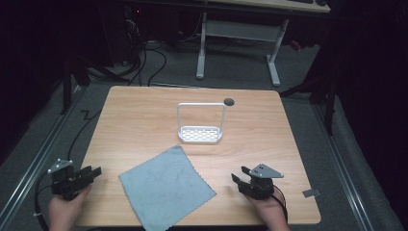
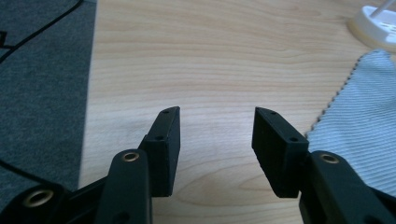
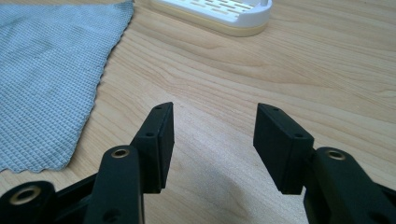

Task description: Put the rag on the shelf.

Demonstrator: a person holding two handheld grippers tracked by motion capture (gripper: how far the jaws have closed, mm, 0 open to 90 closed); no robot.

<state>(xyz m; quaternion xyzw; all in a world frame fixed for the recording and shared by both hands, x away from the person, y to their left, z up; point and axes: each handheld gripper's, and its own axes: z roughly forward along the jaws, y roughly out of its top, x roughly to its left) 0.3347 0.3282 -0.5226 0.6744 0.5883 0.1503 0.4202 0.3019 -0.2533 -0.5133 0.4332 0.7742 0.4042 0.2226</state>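
A grey-blue cloth [image 1: 166, 186] lies flat near the front of the wooden table [image 1: 144, 115], between the two grippers. Its edge shows at the right of the left gripper view as cloth [image 2: 362, 135] and at the left of the right gripper view as cloth [image 3: 46, 79]. Behind it stands a white rack [image 1: 200, 123] with a slotted base and a tall wire frame; the base [image 3: 219, 14] shows in the right gripper view. My left gripper [image 1: 94, 174] [image 2: 216, 116] rests open at the front left edge. My right gripper [image 1: 239, 174] [image 3: 215, 112] is open over bare wood.
A small dark round hole [image 1: 229, 101] sits in the table top behind the rack. A grey tag [image 1: 311, 193] lies at the table's front right corner. Cables trail over the carpet to the left, and a white desk frame [image 1: 274, 62] stands beyond the table.
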